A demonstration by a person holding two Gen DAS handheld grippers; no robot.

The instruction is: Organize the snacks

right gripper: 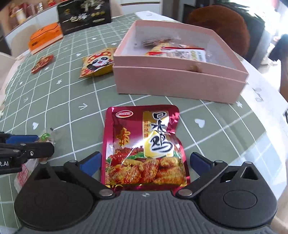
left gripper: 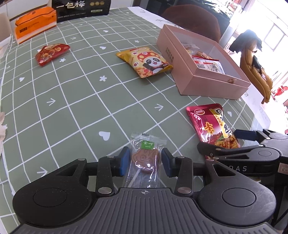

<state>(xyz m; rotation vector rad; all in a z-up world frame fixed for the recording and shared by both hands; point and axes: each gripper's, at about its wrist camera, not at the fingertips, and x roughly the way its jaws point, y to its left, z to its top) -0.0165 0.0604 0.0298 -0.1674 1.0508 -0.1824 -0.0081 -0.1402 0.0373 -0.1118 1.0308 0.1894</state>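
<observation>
My left gripper (left gripper: 145, 162) is open, its blue pads on either side of a clear-wrapped brown lollipop (left gripper: 145, 158) lying on the green checked tablecloth. My right gripper (right gripper: 145, 162) is open wide around the lower part of a red foil snack pouch (right gripper: 144, 144), which also shows in the left wrist view (left gripper: 212, 122). A pink open box (right gripper: 180, 84) (left gripper: 212, 84) holds several snack packs. A yellow panda bag (left gripper: 145, 61) (right gripper: 98, 63) lies left of the box. A small red packet (left gripper: 51, 53) (right gripper: 42, 63) lies farther left.
An orange tissue pack (left gripper: 34, 27) (right gripper: 45, 37) and a black box with Chinese characters (left gripper: 81, 9) (right gripper: 84, 16) stand at the table's far edge. A brown chair (right gripper: 221, 27) stands behind the pink box. The table's right edge (right gripper: 266, 129) curves close by.
</observation>
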